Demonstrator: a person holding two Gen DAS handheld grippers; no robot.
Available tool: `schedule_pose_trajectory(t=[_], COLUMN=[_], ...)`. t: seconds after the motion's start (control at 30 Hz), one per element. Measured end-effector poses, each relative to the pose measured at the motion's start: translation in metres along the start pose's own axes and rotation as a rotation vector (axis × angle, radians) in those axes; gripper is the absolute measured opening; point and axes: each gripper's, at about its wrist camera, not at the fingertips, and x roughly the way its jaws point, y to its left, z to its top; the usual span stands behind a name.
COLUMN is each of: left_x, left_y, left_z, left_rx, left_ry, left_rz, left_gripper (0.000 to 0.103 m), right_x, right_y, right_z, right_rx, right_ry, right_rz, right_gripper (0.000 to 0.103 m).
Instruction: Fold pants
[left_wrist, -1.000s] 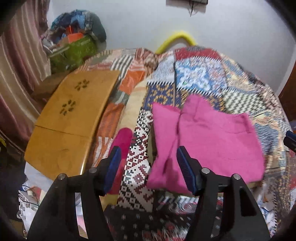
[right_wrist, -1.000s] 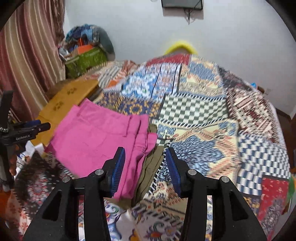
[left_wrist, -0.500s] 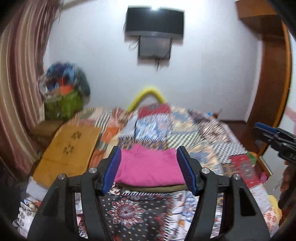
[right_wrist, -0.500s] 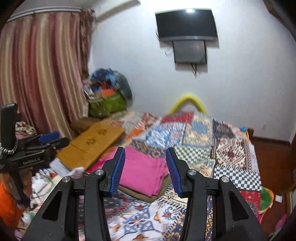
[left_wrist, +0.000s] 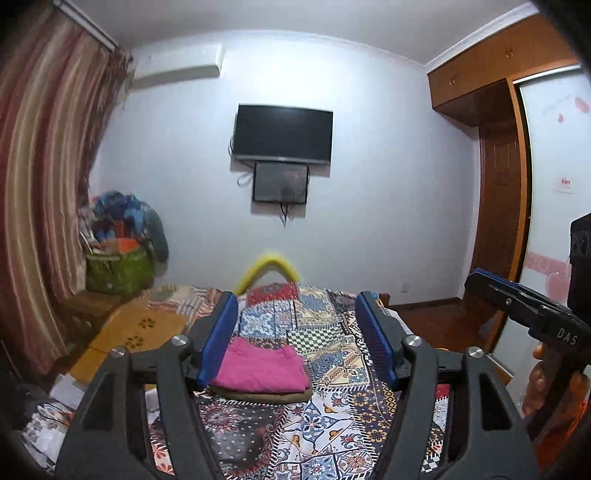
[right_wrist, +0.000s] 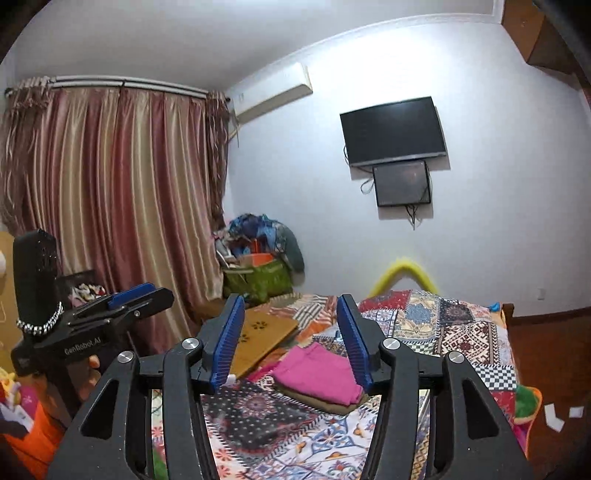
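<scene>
Folded pink pants (left_wrist: 260, 369) lie on the patchwork bed (left_wrist: 332, 417), stacked on a folded olive garment (left_wrist: 258, 397). The same pink pants (right_wrist: 317, 373) show in the right wrist view, on that olive garment (right_wrist: 325, 404). My left gripper (left_wrist: 295, 345) is raised well back from the bed, its jaws opening with nothing between them. My right gripper (right_wrist: 290, 341) is likewise raised and pulled back, jaws opening and empty. Each gripper appears in the other's view: the right gripper (left_wrist: 517, 306) at the right edge, the left gripper (right_wrist: 110, 314) at the left.
A wooden board (right_wrist: 258, 339) lies on the bed's left side. A green bag piled with clothes (left_wrist: 118, 258) stands in the far left corner beside striped curtains (right_wrist: 110, 203). A television (left_wrist: 282, 134) hangs on the far wall. A wooden wardrobe (left_wrist: 498, 184) stands at right.
Both grippers rose and drew back from the folded pink pants, tilting up from the bed to the far wall. Both pairs of jaws have spread a little wider.
</scene>
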Motion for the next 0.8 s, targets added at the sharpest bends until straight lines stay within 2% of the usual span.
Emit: schedule_pose_trajectory(t=[0.03, 0.1, 0.17, 0.3, 0.4, 0.47, 0.53, 0.8], left_x=[-0.009, -0.017, -0.024, -0.043, -0.050, -0.050, -0.047, -0.039], left_y=[-0.002, -0.003, -0.005, -0.009, -0.013, -0.013, -0.014, -0.010], left_z=[-0.002, -0.006, -0.009, -0.014, -0.019, -0.021, -0.023, -0.029], left_rx=[-0.011, -0.028, -0.019, 0.012, 0.019, 0.022, 0.016, -0.010], left_ry=[-0.007, -0.013, -0.030, -0.059, -0.059, -0.054, -0.048, -0.028], left_rz=[-0.003, 0.002, 0.028, 0.067, 0.069, 0.070, 0.067, 0.054], left_gripper=[0.074, 0.088, 0.092, 0.102, 0.103, 0.103, 0.103, 0.103], right_x=[0.000, -0.002, -0.008, -0.015, -0.022, -0.023, -0.024, -0.026], right_y=[0.000, 0.003, 0.008, 0.017, 0.020, 0.019, 0.019, 0.017], right_z=[-0.001, -0.005, -0.008, -0.008, -0.010, -0.011, -0.014, -0.020], right_rx=[0.000, 0.001, -0.001, -0.022, -0.019, 0.002, 0.018, 0.020], right_ry=[-0.004, -0.011, -0.022, -0.036, -0.046, -0.049, -0.052, -0.035], right_rz=[-0.004, -0.008, -0.018, -0.047, -0.071, -0.073, -0.082, -0.113], right_gripper=[0.051, 0.057, 0.069, 0.082, 0.089, 0.100, 0.103, 0.103])
